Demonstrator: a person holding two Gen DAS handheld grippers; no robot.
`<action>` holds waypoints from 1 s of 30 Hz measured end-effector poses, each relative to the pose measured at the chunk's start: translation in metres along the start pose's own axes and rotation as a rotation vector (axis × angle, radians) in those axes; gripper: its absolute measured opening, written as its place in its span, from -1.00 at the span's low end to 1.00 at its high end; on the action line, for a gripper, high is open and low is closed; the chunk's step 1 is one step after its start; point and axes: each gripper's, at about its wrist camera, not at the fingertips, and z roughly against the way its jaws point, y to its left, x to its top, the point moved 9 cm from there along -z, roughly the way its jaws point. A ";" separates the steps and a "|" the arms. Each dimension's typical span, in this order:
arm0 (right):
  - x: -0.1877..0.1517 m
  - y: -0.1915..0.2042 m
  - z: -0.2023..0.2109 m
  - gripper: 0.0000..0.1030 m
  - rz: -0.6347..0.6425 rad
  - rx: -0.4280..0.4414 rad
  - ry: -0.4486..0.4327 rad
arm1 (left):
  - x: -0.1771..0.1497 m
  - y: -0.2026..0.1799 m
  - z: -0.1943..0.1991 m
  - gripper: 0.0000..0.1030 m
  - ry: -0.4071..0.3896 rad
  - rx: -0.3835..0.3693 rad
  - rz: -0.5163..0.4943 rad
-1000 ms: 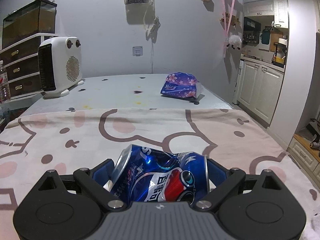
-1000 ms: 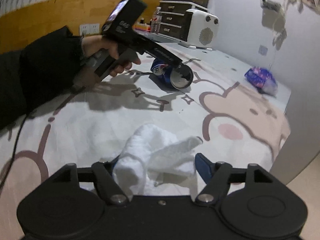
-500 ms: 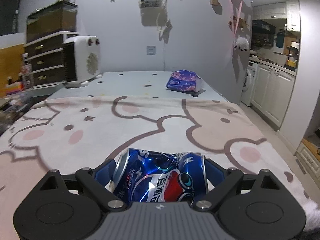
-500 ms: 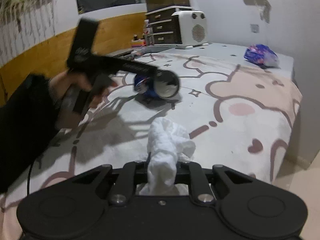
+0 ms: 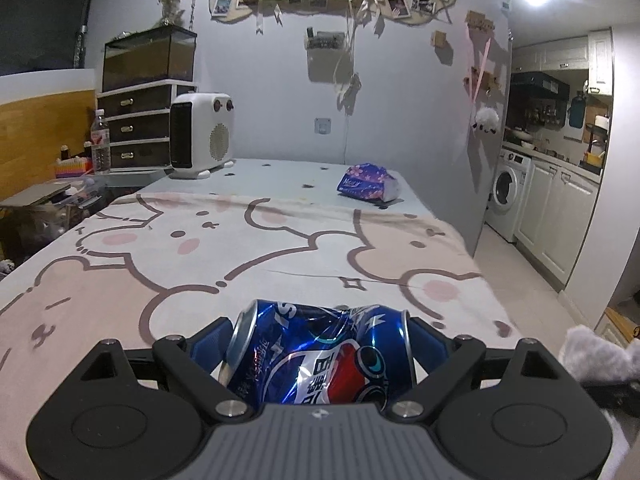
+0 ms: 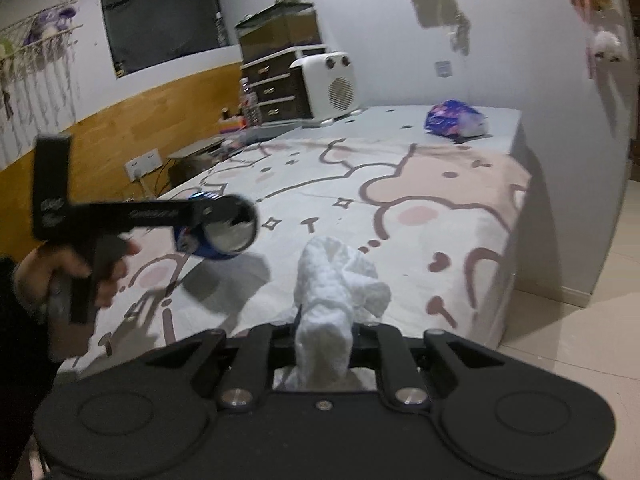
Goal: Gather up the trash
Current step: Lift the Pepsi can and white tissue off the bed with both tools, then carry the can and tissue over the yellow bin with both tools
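A crushed blue cola can point(image 5: 320, 356) lies sideways between the blue pads of my left gripper point(image 5: 320, 330), which is shut on its two ends and holds it above the cartoon-print bed cover point(image 5: 240, 248). The right wrist view shows that same can point(image 6: 186, 238) carried at the left by a hand point(image 6: 80, 272) in a dark sleeve. My right gripper point(image 6: 326, 328) is shut on a crumpled white tissue point(image 6: 332, 292), which sticks up from the narrow jaws over the bed's near edge. The tissue point(image 5: 596, 356) also shows at the lower right of the left wrist view.
A purple tissue pack point(image 5: 368, 184) lies at the far right of the bed. A white heater point(image 5: 200, 136) stands at the far left, with a water bottle point(image 5: 100, 144) and drawers point(image 5: 136, 128) beside it. Tiled floor point(image 6: 580, 360) and kitchen cabinets point(image 5: 560, 216) lie right of the bed.
The right gripper's jaws closed on the tissue and lifted it off the bed. The left gripper drew back and rose a little with the can still in it.
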 end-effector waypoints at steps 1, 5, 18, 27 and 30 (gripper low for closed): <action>-0.001 -0.002 0.006 -0.73 -0.005 -0.007 -0.007 | -0.001 -0.004 0.007 0.79 -0.004 -0.001 0.001; -0.005 -0.010 0.027 -0.73 0.004 -0.067 -0.041 | -0.009 -0.024 0.034 0.79 -0.023 -0.003 -0.023; -0.022 -0.027 0.102 -0.73 -0.005 -0.206 -0.125 | -0.029 -0.094 0.090 0.79 -0.060 -0.035 -0.050; -0.039 -0.048 0.146 -0.73 -0.043 -0.285 -0.157 | -0.041 -0.150 0.112 0.79 -0.065 -0.094 -0.075; -0.046 -0.056 0.160 -0.73 -0.052 -0.313 -0.162 | -0.045 -0.169 0.114 0.79 -0.060 -0.118 -0.079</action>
